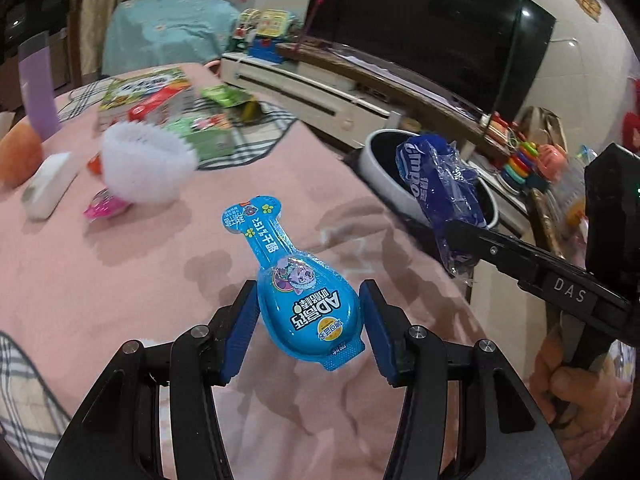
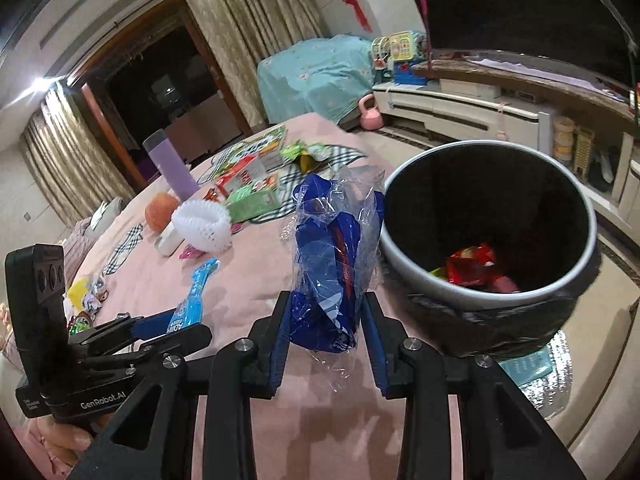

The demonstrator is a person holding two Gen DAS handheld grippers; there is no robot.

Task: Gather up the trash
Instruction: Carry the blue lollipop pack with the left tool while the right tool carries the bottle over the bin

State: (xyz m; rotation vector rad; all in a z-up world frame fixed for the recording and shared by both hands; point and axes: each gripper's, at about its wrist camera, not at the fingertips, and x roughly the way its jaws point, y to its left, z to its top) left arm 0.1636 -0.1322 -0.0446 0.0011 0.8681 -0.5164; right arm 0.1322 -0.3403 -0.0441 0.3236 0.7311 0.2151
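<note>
My left gripper (image 1: 308, 320) is shut on a light-blue plastic snack package (image 1: 296, 292) and holds it above the pink tablecloth (image 1: 140, 280). It also shows in the right wrist view (image 2: 192, 300). My right gripper (image 2: 324, 328) is shut on a crumpled blue and clear plastic wrapper (image 2: 332, 252), next to the rim of the round bin (image 2: 404, 256). The wrapper (image 1: 440, 188) and bin (image 1: 384, 172) show in the left wrist view too. The bin holds red and green wrappers (image 2: 472, 268).
On the table lie a white foam fruit net (image 1: 148, 164), a pink wrapper (image 1: 104, 206), an orange fruit (image 1: 20, 152), a purple bottle (image 2: 172, 164), green packets (image 1: 224, 98) and picture books (image 1: 148, 92). A TV cabinet (image 1: 340, 100) stands behind the bin.
</note>
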